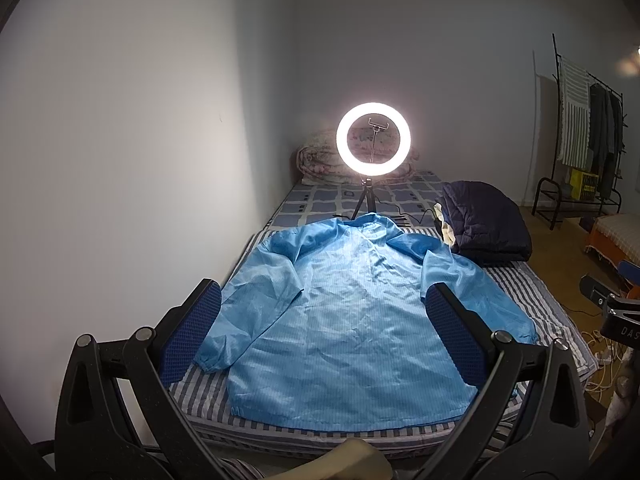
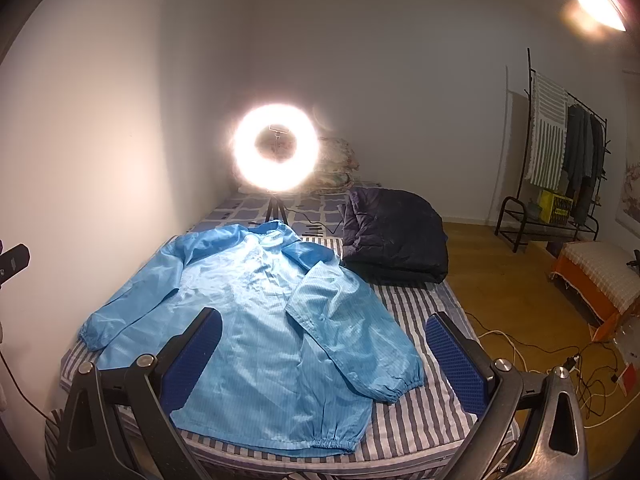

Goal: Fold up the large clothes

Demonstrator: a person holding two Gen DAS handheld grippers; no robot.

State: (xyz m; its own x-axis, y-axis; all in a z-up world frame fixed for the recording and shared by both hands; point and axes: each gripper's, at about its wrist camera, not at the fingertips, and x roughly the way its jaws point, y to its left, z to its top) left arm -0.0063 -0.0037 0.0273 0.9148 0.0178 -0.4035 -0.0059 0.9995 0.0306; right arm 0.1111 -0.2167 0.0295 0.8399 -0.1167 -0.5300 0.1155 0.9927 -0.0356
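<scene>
A: Where does the shiny light-blue long-sleeved jacket (image 1: 344,320) lie?

B: Flat on the striped grey-and-white mattress (image 2: 420,412), collar far, hem near; its long axis runs away from both tools.

A: And the grippers?

B: The left gripper (image 1: 324,332) and the right gripper (image 2: 324,352) are both spread wide and empty; each probably hovers above the hem; the right one seems nearer the right sleeve.

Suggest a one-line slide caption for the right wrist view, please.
Open right tool above a blue jacket spread flat on the striped bed, ring light behind.
</scene>
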